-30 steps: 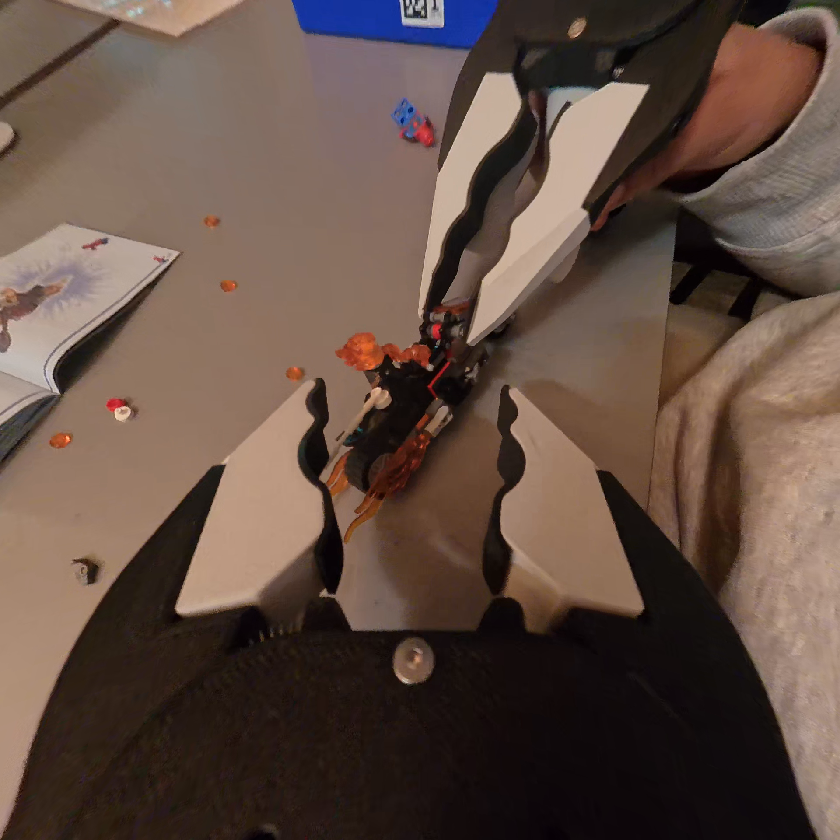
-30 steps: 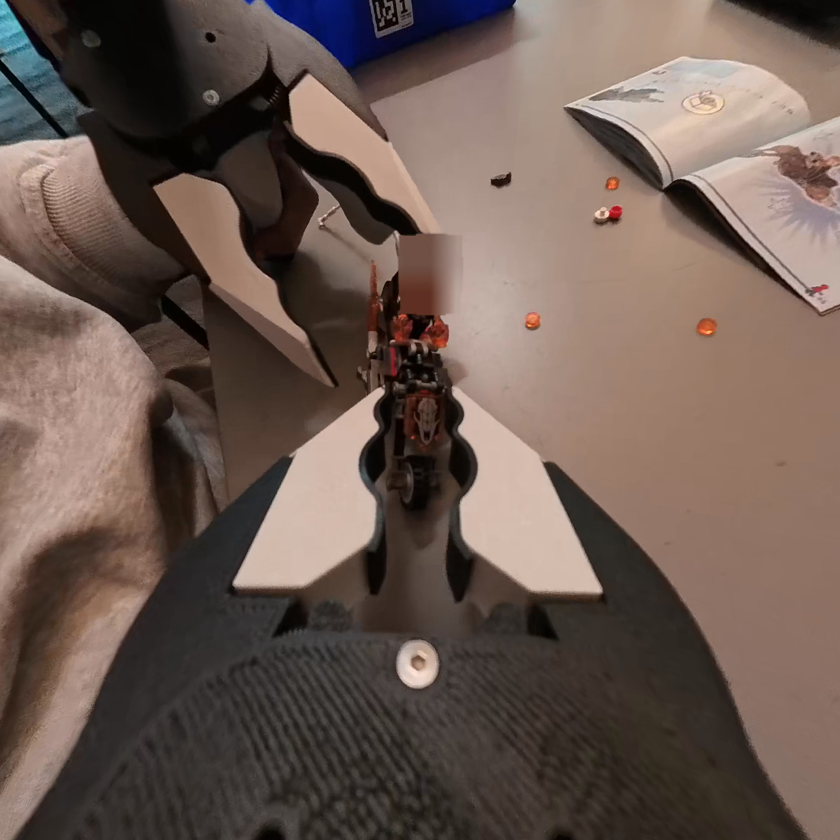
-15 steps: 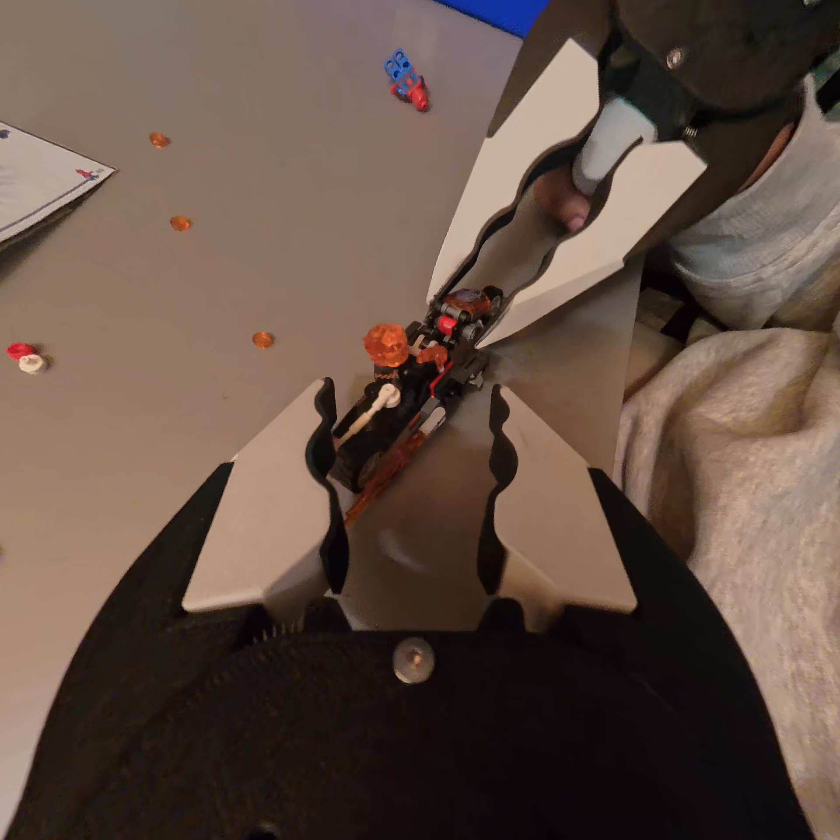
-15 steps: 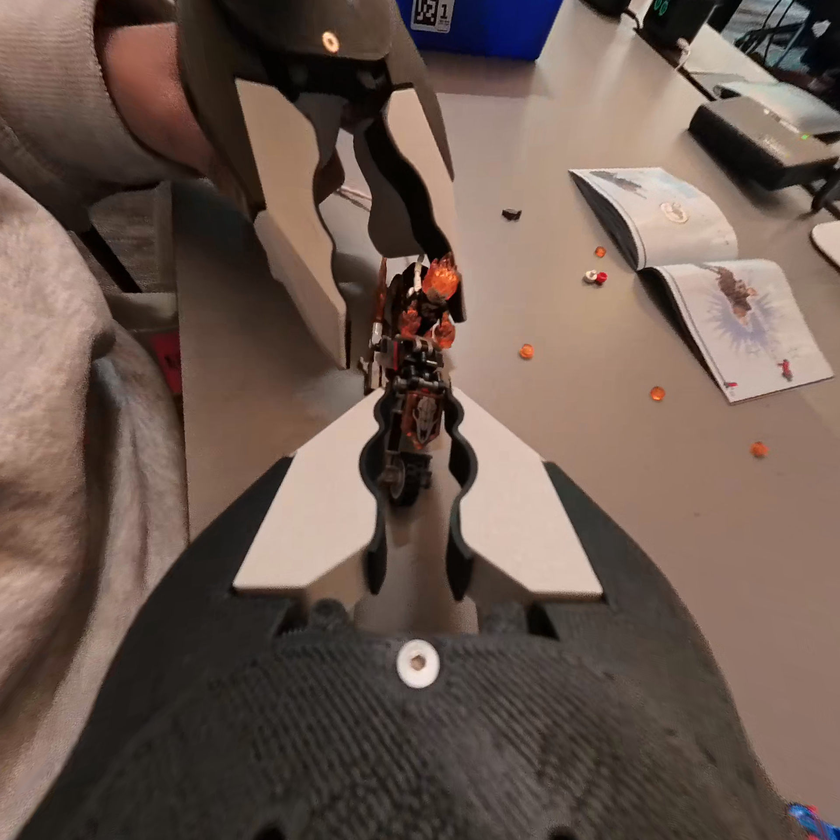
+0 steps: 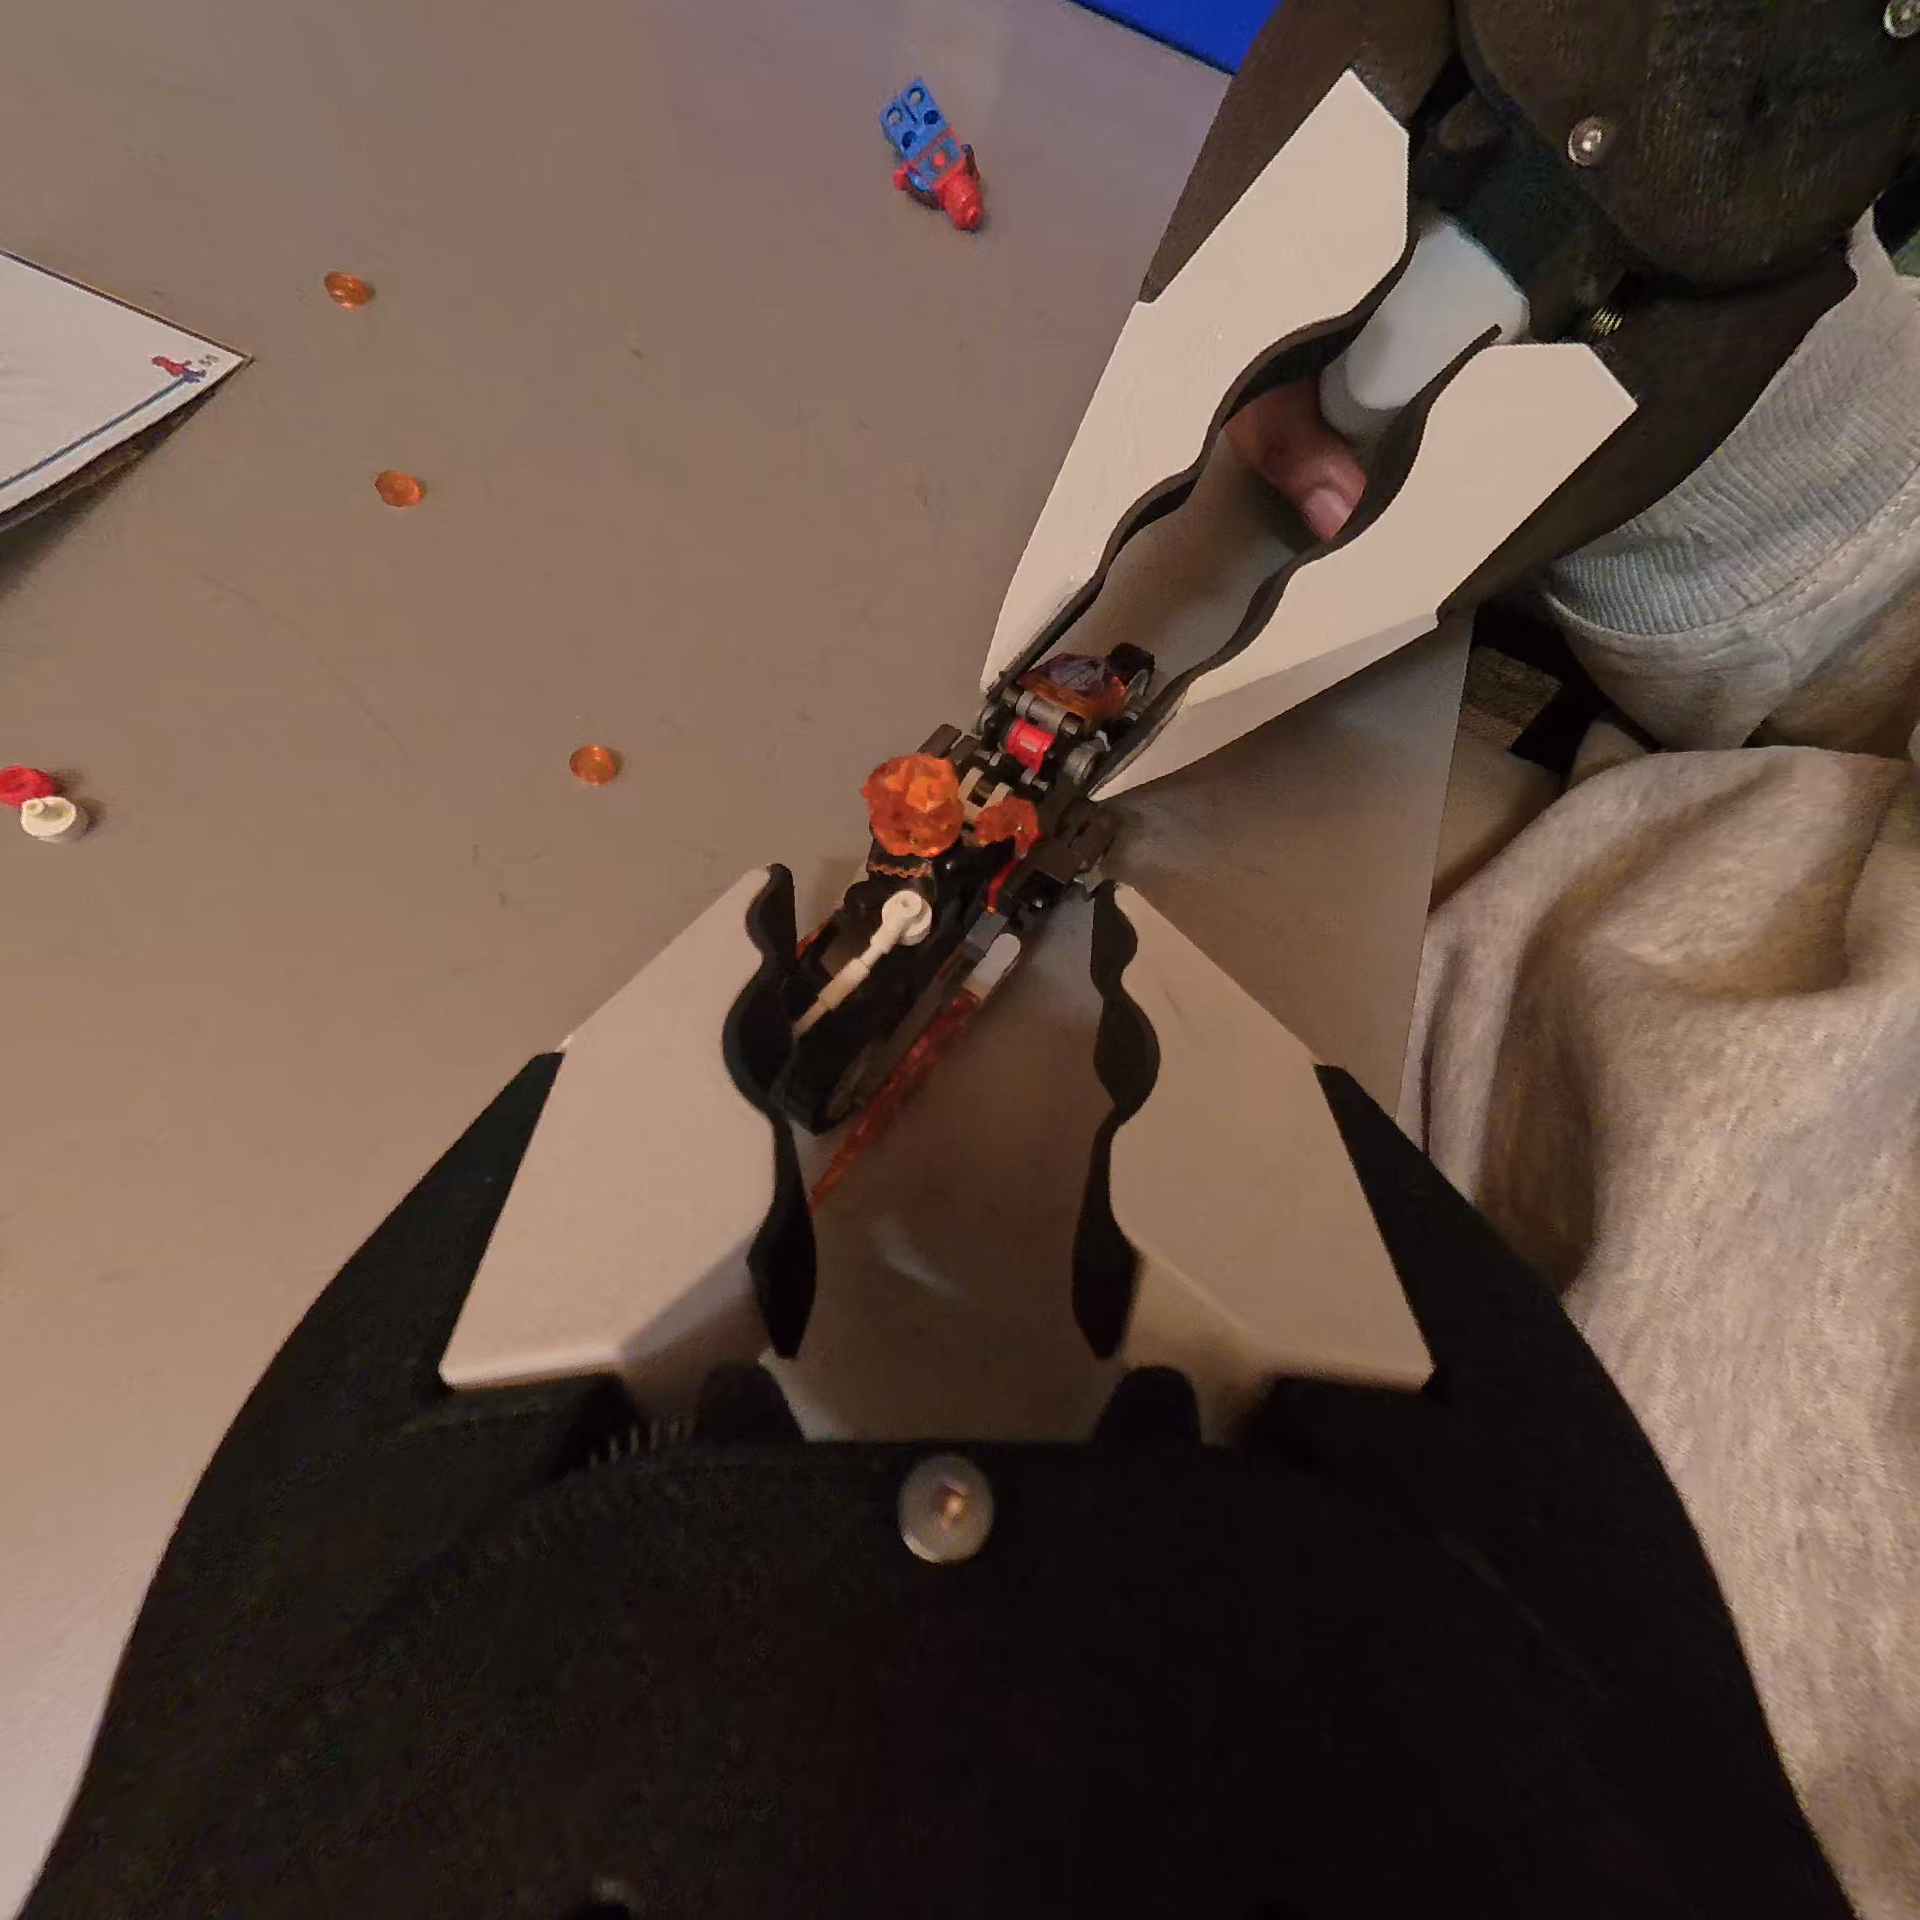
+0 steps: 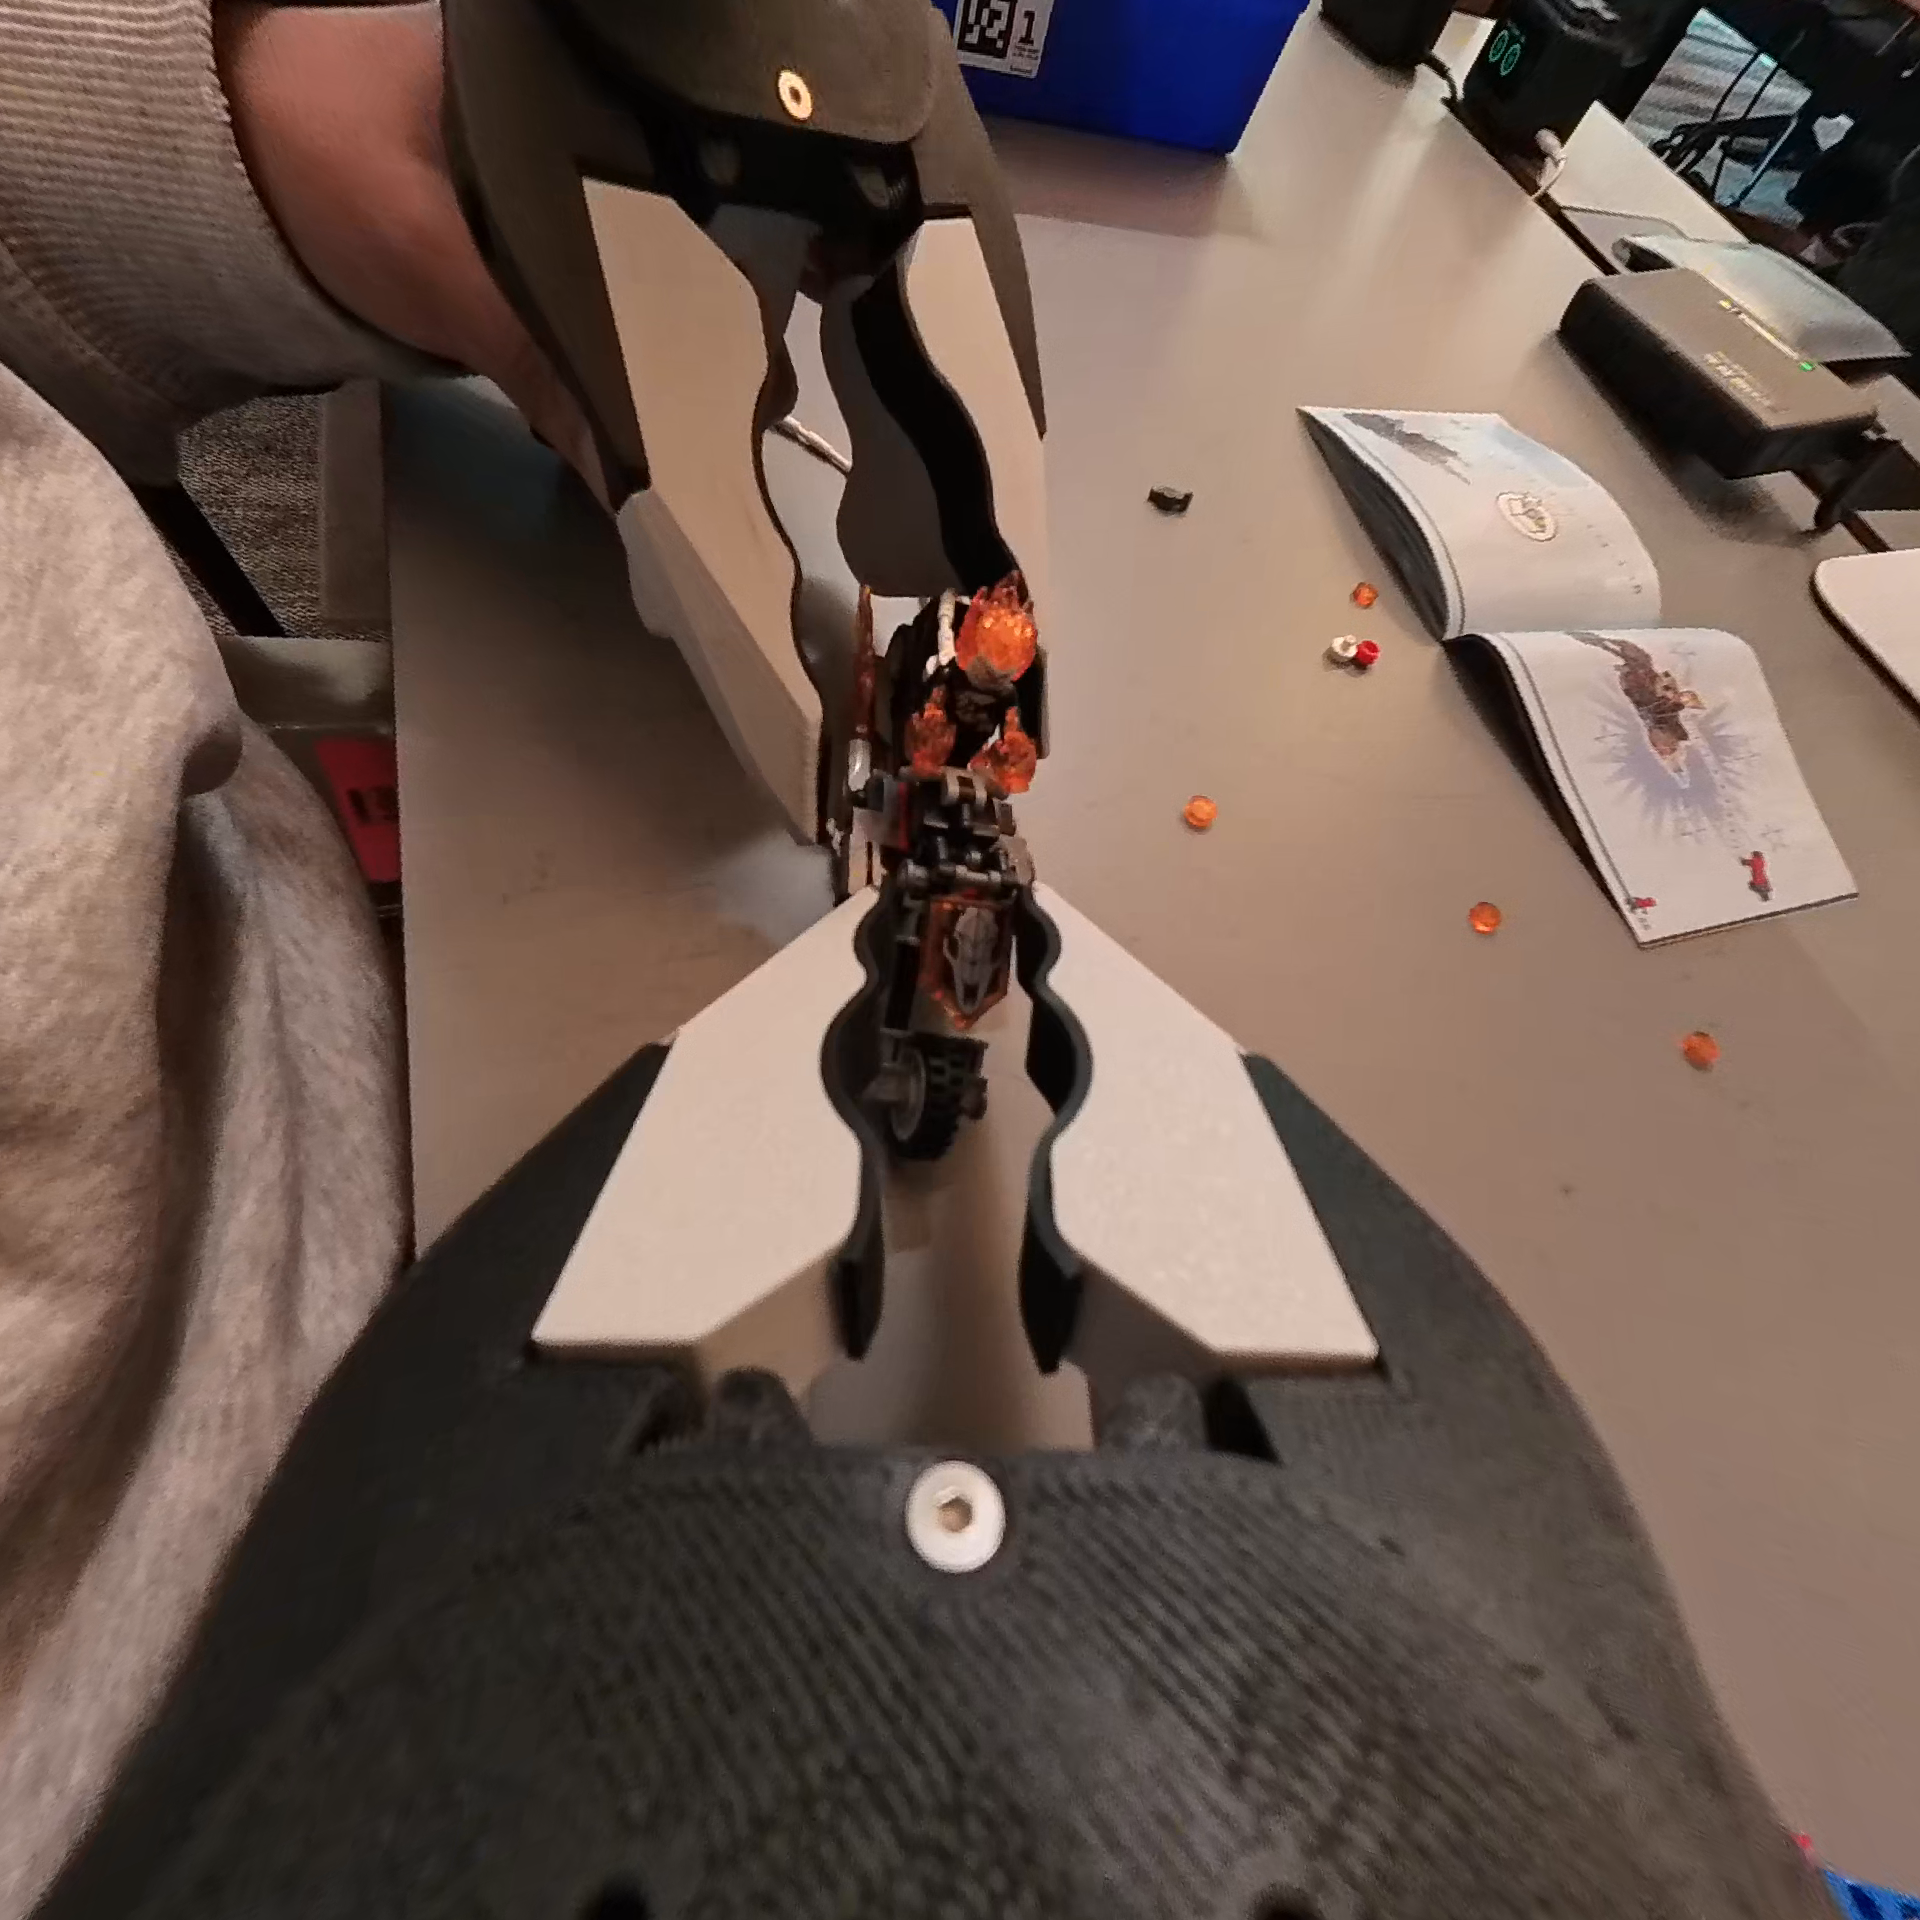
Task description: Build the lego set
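The right claw (image 6: 951,935) is clenched on the front of the toy motorcycle (image 6: 940,914), just above the tabletop (image 6: 1299,1091). The left claw (image 5: 935,914) is spread wide around the motorcycle's rear; its left finger looks to touch it, the right finger stands apart. Orange studs (image 5: 594,765) lie to its left.

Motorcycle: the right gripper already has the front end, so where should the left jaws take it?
Grip the rear body of the motorcycle, behind the rider, from the tail end. The left gripper is open astride it; the flat black flanks suit pinching, the flame pieces likely don't.
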Demonstrator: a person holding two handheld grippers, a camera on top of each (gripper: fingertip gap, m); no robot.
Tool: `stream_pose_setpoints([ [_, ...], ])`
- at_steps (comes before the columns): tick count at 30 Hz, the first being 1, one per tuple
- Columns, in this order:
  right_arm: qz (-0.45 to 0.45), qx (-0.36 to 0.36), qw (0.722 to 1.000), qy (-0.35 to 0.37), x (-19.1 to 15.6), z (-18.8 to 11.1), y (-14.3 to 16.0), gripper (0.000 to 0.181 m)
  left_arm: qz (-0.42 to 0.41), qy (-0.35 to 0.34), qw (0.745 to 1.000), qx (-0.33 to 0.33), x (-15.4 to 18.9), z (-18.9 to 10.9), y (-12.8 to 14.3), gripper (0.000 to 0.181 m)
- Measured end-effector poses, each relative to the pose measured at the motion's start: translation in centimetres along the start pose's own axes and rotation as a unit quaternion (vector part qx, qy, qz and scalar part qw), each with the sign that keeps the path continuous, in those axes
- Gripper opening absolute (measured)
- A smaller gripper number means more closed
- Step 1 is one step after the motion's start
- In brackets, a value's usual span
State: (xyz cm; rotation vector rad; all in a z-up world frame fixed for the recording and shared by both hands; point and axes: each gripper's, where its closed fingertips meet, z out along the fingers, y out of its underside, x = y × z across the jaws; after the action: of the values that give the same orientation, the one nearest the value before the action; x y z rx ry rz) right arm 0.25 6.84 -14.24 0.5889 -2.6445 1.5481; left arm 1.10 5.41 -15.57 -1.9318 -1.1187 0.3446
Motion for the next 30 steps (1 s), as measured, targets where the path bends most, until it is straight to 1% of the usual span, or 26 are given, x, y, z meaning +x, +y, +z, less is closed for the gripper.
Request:
stream_pose_setpoints([
  [18,-0.002,-0.003,1.0,0.003,0.04,0.09,0.07,0.021,0.004,0.004,1.0,-0.008,0.06,0.14,0.11,0.048],
  [19,-0.001,-0.003,1.0,0.004,0.07,0.08,0.06,0.021,0.003,0.004,1.0,-0.008,0.03,0.13,0.12,0.047],
  [20,0.0,-0.001,1.0,0.003,0.06,0.05,0.01,0.02,0.002,0.001,1.0,-0.009,-0.09,0.11,0.15,0.038],
  [21,0.002,0.001,1.0,0.001,0.05,0.02,-0.01,0.02,0.001,0.001,1.0,-0.009,-0.13,0.09,0.16,0.038],
  [28,0.008,0.003,1.0,-0.002,0.07,-0.05,-0.07,0.02,0.006,-0.007,1.0,-0.007,-0.19,0.06,0.11,0.04],
  [30,0.01,0.005,1.0,-0.003,0.12,-0.1,-0.1,0.02,0.008,-0.006,1.0,-0.006,-0.19,-0.05,0.12,0.047],
])
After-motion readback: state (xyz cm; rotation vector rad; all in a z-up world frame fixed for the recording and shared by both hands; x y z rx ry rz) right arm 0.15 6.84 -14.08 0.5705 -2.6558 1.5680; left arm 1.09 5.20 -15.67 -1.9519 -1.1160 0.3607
